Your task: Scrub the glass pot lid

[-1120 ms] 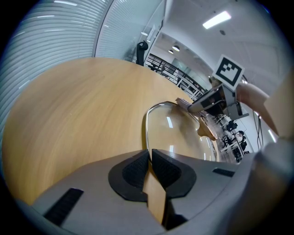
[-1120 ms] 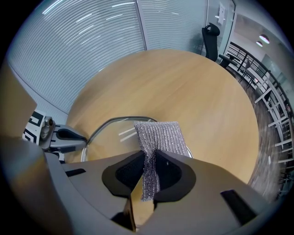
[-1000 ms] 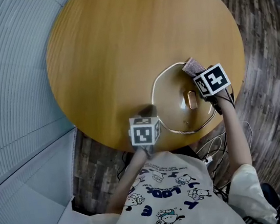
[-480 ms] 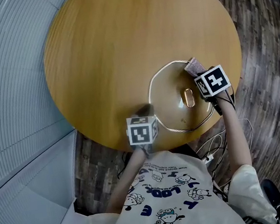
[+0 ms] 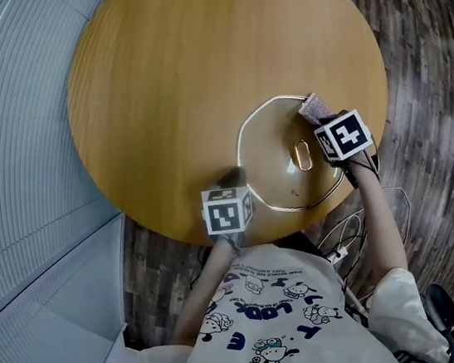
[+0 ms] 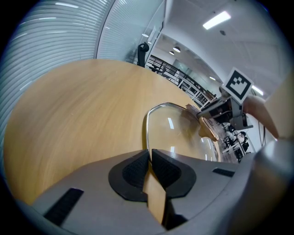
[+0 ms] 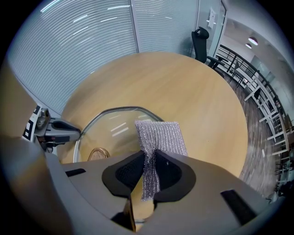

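Glass pot lid (image 5: 273,149), on tabletop (image 5: 170,75): likely rigid, slick, breakable; best held by its rim. Left gripper (image 6: 148,156) jaws clamp the near-left rim; right gripper (image 7: 149,160) jaws pinch a soft mesh scourer (image 7: 161,135).

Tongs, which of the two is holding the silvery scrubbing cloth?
The right tongs pinch the silvery mesh scrubbing cloth; the left tongs grip the round glass pot lid.

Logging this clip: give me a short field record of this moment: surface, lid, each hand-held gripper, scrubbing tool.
surface: round wooden table
lid: glass pot lid, lying near the person's edge, handle up
left hand-held gripper: shut on the lid's rim
right hand-held gripper: shut on mesh scrubber
scrubber position: over the lid's far right rim; contact unclear
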Demonstrator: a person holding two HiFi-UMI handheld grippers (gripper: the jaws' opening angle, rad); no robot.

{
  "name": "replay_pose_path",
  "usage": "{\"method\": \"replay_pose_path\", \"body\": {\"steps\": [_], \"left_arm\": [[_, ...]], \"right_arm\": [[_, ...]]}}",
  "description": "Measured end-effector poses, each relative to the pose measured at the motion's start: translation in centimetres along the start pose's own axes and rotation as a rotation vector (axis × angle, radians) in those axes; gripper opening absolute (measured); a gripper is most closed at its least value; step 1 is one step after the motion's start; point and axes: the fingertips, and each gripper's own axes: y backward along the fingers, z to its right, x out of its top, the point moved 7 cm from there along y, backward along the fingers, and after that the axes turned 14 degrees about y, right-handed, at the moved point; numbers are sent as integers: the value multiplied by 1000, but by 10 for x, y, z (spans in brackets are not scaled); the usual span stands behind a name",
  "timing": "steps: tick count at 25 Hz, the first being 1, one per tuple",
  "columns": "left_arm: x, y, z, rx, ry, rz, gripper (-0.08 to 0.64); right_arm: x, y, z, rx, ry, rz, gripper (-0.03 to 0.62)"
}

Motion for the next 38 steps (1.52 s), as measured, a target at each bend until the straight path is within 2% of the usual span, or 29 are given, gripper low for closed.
{"method": "replay_pose_path", "body": {"steps": [16, 26, 38], "left_arm": [[3, 0, 0, -2, 19, 2, 31], [-1, 2, 0, 1, 36, 9, 31], [-2, 2, 0, -1, 43, 11, 31]], "right_arm": [[-18, 5, -7, -45, 22, 19, 75], [-30, 8, -17, -76, 68, 16, 75], [-46, 10, -27, -77, 54, 25, 75]]}}
